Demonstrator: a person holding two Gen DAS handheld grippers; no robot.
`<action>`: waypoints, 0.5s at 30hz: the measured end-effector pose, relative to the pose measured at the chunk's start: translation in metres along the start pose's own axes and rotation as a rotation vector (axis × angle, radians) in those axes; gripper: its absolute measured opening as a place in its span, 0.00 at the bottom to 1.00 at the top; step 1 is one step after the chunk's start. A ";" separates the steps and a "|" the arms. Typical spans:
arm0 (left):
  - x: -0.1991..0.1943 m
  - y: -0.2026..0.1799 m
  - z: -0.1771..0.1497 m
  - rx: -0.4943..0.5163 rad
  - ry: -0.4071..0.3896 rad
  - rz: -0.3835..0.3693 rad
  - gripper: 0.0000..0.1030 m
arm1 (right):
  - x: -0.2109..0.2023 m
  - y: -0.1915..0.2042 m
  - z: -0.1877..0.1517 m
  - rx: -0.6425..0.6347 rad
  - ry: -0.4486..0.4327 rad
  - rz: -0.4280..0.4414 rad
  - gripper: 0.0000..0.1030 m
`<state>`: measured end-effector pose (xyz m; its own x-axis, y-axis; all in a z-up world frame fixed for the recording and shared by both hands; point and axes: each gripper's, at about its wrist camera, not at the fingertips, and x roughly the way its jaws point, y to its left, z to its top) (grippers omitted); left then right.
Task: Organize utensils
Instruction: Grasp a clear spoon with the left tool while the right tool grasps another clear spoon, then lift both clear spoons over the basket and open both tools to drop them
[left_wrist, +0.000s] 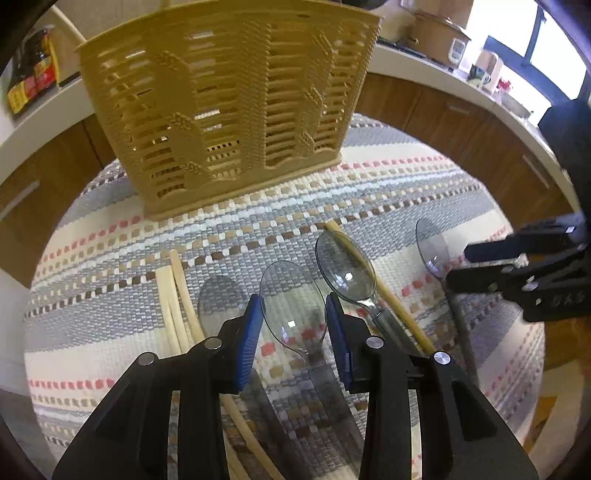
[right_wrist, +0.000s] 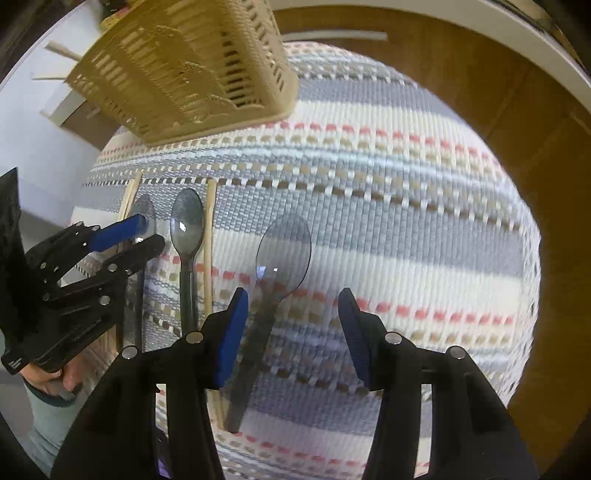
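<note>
Several clear grey plastic spoons and wooden chopsticks lie on a striped woven mat. My left gripper is open, its blue pads either side of one spoon's bowl, which looks raised off the mat; whether they touch it is unclear. Another spoon lies just right of it beside a chopstick. My right gripper is open above the mat, with the rightmost spoon in front of its left pad. A beige slotted utensil basket stands at the mat's far side; it also shows in the right wrist view.
The mat covers a round table with a wooden floor around it. A white counter with brown cabinets, a cooker and jars runs behind. The left gripper shows in the right wrist view, the right one in the left wrist view.
</note>
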<state>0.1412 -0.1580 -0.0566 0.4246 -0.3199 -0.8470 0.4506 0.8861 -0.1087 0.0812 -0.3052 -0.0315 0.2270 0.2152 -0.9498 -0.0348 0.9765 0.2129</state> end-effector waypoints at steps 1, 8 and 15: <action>-0.002 0.001 0.001 0.001 -0.004 -0.002 0.32 | 0.002 0.003 0.002 0.002 0.003 -0.028 0.46; -0.023 0.014 -0.010 -0.008 -0.056 -0.009 0.32 | 0.016 0.048 0.007 -0.044 -0.052 -0.188 0.29; -0.069 0.032 -0.015 -0.036 -0.187 -0.063 0.32 | -0.010 0.075 0.002 -0.108 -0.165 -0.139 0.29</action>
<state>0.1148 -0.1022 -0.0091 0.5363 -0.4289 -0.7269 0.4538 0.8727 -0.1801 0.0785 -0.2341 -0.0054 0.3929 0.0820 -0.9159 -0.0938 0.9944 0.0488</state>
